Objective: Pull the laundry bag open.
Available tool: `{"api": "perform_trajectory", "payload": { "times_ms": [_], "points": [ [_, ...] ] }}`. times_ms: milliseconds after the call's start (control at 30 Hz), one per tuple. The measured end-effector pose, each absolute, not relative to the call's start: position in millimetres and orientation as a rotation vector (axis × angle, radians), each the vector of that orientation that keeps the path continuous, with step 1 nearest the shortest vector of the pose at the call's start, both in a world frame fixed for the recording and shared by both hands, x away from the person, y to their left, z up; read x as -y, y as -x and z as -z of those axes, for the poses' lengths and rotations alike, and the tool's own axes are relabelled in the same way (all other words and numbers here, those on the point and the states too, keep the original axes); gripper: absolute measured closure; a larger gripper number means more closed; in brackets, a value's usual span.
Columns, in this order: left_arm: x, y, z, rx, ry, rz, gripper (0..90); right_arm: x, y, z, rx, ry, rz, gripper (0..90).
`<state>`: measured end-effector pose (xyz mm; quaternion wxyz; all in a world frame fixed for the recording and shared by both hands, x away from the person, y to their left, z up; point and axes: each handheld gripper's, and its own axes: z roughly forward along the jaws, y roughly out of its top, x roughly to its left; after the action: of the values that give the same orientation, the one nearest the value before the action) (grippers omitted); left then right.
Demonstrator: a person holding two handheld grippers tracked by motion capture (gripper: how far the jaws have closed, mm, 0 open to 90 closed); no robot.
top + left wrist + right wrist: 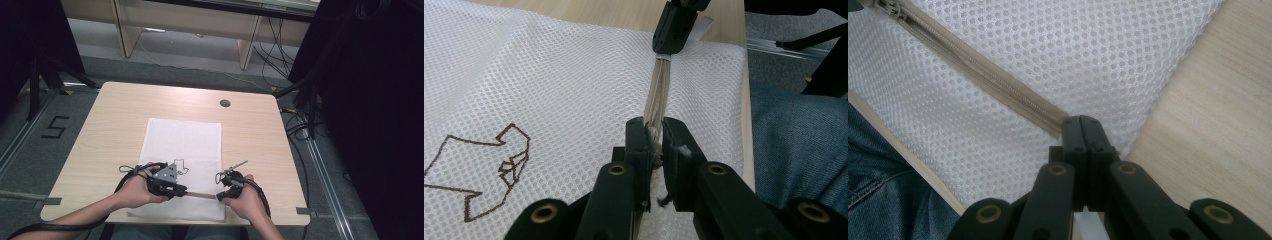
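A white mesh bag (183, 140) lies flat on the wooden table (115, 115), with a brown outline logo (499, 165) stitched on it. A beige zipper (201, 195) runs along its near edge. My left gripper (181, 190) is shut on the zipper pull (657, 150), and the zipper tape (659, 95) stretches away from its jaws. My right gripper (220, 196) is shut on the zipper's end at the bag's near right corner; its closed jaws (1081, 127) pinch the tape (983, 70) where it stops. The two grippers face each other along the zipper.
A round cable hole (225, 103) sits in the table's far side. Bare wood (1218, 125) lies right of the bag. The person's jeans (794, 150) are just past the near table edge. Black stands and cables (310, 110) flank the table.
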<state>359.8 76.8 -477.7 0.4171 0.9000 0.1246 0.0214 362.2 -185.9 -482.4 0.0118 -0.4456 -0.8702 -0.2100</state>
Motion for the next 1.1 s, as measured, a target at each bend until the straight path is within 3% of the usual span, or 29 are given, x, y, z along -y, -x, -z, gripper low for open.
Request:
{"api": "perform_trajectory", "payload": {
  "times_ms": [1100],
  "points": [
    [-82.7,-358.0,476.7,-0.296,-2.258,-0.058,81.8,185.7,-362.0,482.5,2.709,1.396,0.65,90.0]
  ]
}}
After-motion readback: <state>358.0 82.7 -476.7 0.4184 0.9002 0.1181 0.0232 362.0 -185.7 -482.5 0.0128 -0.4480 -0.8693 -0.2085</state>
